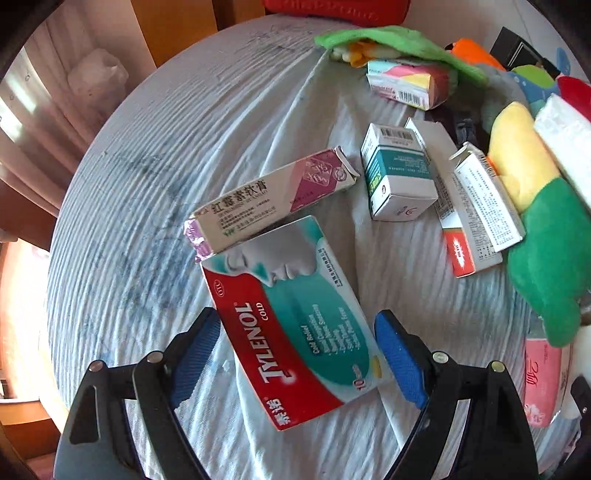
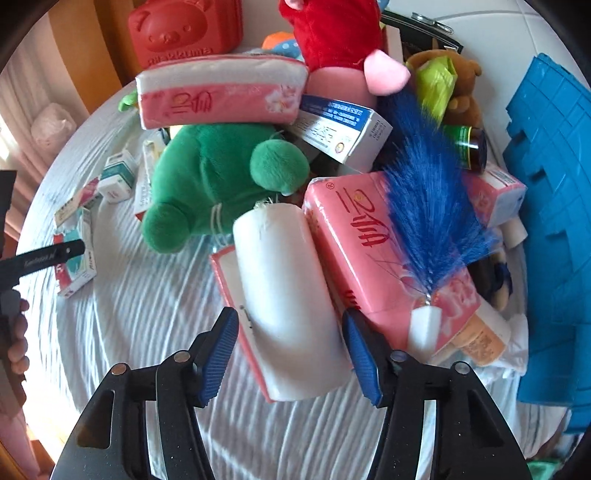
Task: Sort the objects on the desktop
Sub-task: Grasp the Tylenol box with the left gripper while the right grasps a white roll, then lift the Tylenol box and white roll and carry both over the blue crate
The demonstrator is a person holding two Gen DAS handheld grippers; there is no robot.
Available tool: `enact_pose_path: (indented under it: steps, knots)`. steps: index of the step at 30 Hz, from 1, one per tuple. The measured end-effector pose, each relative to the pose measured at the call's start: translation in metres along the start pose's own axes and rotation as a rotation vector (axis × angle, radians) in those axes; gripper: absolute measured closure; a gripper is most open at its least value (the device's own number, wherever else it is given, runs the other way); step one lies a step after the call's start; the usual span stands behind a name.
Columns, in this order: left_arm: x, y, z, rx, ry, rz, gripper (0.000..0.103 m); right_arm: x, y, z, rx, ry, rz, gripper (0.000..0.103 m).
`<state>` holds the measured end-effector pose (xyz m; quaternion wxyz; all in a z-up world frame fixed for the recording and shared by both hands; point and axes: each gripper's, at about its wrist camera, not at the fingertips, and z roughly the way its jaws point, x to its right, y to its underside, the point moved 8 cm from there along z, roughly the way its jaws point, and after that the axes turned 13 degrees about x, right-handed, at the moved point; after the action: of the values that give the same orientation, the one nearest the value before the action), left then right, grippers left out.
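My left gripper [image 1: 299,354] points down at the white cloth [image 1: 147,221] and is shut on a red and teal Tylenol box [image 1: 295,317], which sits askew between the blue pads [image 1: 399,358]. The box's far end touches a long ointment box [image 1: 266,199]. My right gripper [image 2: 290,354] is shut on a white roll [image 2: 288,291] that lies on a pink-edged pack [image 2: 225,269]. In the right wrist view, the left gripper's black finger [image 2: 48,254] crosses the Tylenol box [image 2: 79,266] at the far left.
Three small medicine boxes [image 1: 399,177] lie beyond the Tylenol box, with a green and yellow plush toy [image 1: 546,251] beside them. Pink tissue packs [image 2: 369,243], a blue feather duster [image 2: 424,192], a green plush [image 2: 214,177], a red plush [image 2: 340,33] and a blue crate [image 2: 554,221] crowd the right.
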<state>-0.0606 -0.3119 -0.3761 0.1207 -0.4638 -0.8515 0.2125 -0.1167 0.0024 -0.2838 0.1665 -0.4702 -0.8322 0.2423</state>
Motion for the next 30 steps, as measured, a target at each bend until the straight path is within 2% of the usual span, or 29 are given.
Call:
enact_pose_path:
  steps: [2,4,10,13,15,20,24,30]
  knots:
    - [0.004,0.001,0.01,-0.008,0.009,0.028,0.016,0.001,-0.002,0.001,0.003,-0.009,0.005,0.05]
    - [0.003,0.002,0.007,0.008,0.03,0.043,0.021,0.002,-0.004,0.0,0.01,-0.022,0.017,0.052]
    - [-0.003,0.019,-0.005,0.022,0.065,0.122,0.023,-0.001,-0.009,0.002,0.021,-0.038,0.003,0.052]
    - [-0.002,0.021,-0.019,0.06,0.061,0.148,0.024,-0.004,-0.014,0.006,0.028,-0.033,-0.023,0.054]
    - [0.001,0.017,-0.037,0.104,0.071,0.152,0.024,-0.007,-0.017,0.006,0.036,-0.034,-0.028,0.055]
    - [0.016,-0.005,-0.094,0.26,0.102,0.187,0.024,-0.009,-0.029,-0.017,0.118,-0.122,0.038,0.055]
    - [0.047,-0.037,-0.132,0.382,0.145,0.213,0.024,-0.005,-0.048,-0.052,0.221,-0.164,0.065,0.055]
    - [0.102,-0.061,-0.194,0.517,0.232,0.273,0.024,0.024,-0.078,-0.124,0.396,-0.15,0.094,0.055]
